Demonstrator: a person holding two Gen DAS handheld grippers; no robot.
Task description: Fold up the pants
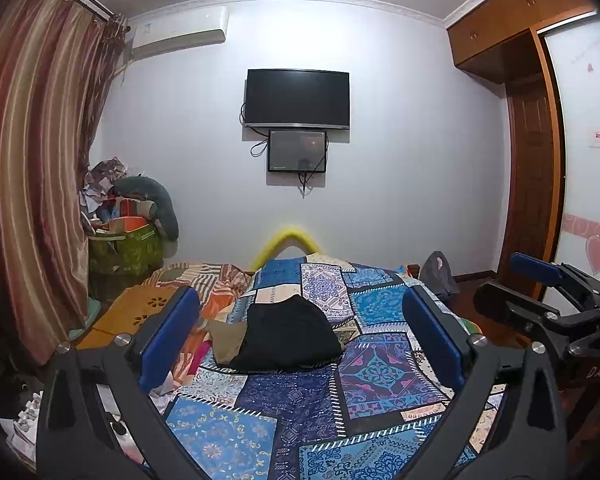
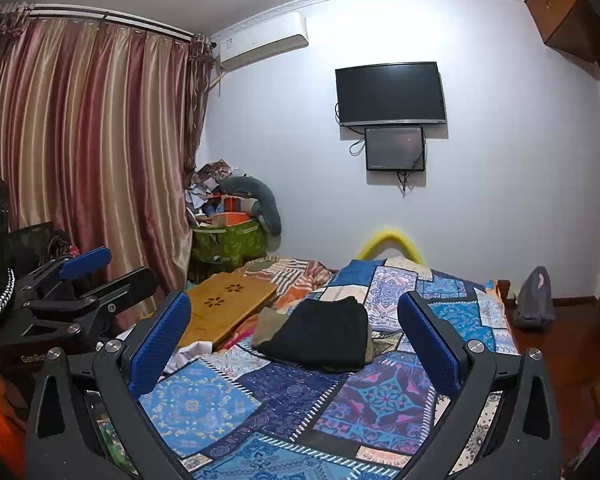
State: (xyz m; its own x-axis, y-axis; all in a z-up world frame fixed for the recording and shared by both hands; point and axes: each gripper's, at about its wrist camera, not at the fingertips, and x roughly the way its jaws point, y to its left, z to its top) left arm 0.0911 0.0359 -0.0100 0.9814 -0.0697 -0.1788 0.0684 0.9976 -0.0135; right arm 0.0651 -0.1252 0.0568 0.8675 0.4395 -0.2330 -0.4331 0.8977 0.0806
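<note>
Black pants (image 1: 288, 336) lie bunched in a heap on the patchwork bedspread (image 1: 284, 416), partly over an olive-tan garment (image 1: 226, 340). They also show in the right wrist view (image 2: 320, 336). My left gripper (image 1: 300, 340) is open and empty, held above the near part of the bed, short of the pants. My right gripper (image 2: 296, 344) is open and empty too, at about the same distance. In the left wrist view the right gripper (image 1: 540, 292) shows at the right edge; in the right wrist view the left gripper (image 2: 88, 280) shows at the left.
A bamboo lap tray (image 2: 224, 308) and striped bedding (image 1: 216, 284) lie on the bed's left side. A green bin (image 1: 124, 248) piled with clutter stands by the curtain (image 1: 36, 160). A TV (image 1: 298, 98) hangs on the far wall. A wardrobe (image 1: 532, 160) stands right.
</note>
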